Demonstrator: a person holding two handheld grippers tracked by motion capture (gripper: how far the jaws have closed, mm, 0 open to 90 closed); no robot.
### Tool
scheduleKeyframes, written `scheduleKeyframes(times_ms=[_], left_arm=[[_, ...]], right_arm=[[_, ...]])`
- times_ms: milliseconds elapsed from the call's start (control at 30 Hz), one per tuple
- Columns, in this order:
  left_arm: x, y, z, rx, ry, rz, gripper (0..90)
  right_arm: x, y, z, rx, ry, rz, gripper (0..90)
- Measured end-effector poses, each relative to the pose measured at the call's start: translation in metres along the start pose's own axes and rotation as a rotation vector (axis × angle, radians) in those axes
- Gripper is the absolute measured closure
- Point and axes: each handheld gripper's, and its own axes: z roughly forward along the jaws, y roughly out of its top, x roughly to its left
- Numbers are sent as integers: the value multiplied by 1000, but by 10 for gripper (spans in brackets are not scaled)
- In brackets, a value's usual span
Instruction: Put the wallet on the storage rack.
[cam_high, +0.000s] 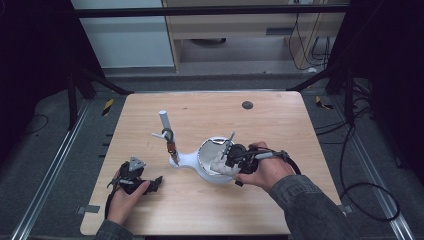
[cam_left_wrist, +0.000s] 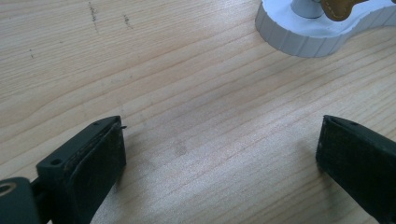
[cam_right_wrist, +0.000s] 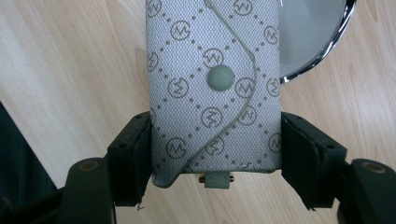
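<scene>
A grey monogrammed pouch with a round snap button is clamped by its sides in my right gripper, which is shut on it. In the high view that gripper holds the pouch at the near rim of a round shiny dish; the dish's chrome edge shows behind the pouch. My left gripper stands open just over bare wood, nothing between its jaws. In the high view it lies at the front left of the table.
The dish belongs to a white stand with an upright post; a brown tag hangs from a hook on it. The stand's ribbed base and the tag lie just ahead of my left gripper. A dark round hole marks the far tabletop.
</scene>
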Motion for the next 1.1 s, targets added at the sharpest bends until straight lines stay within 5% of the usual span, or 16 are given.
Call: scheduleKeyframes(times_ms=[1100], left_arm=[[0, 0, 0, 3, -4, 6, 6]], right_arm=[[-13, 33, 18, 25, 13, 9, 316]])
